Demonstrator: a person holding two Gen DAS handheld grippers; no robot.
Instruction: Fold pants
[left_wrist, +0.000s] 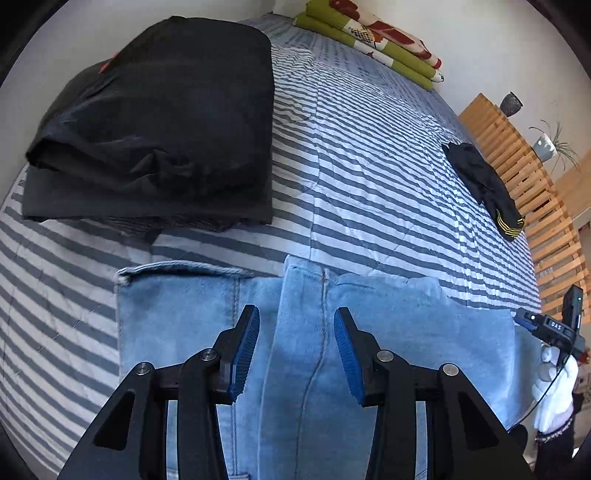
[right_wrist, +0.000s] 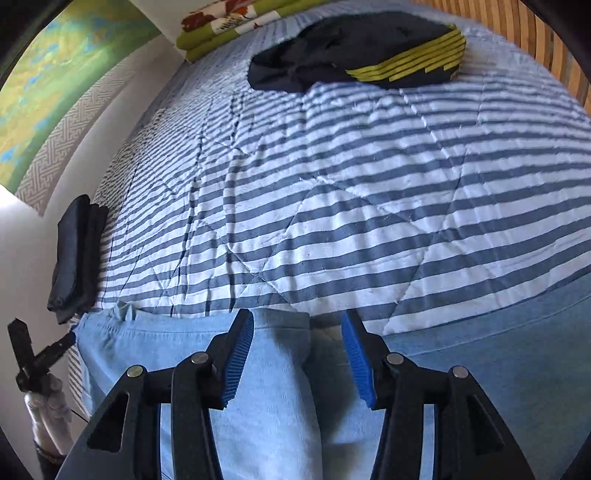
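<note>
one pair of light blue jeans lies folded on the striped bed cover. two tongs: the left gripper and the right gripper hover over the jeans, jaws apart, holding nothing. two dark folded garments are stacked, one black-and-yellow garment lies apart.

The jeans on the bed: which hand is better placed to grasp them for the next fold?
Probably the left gripper: its open fingers straddle the raised seam fold of the jeans. The right gripper hangs over their edge.
</note>
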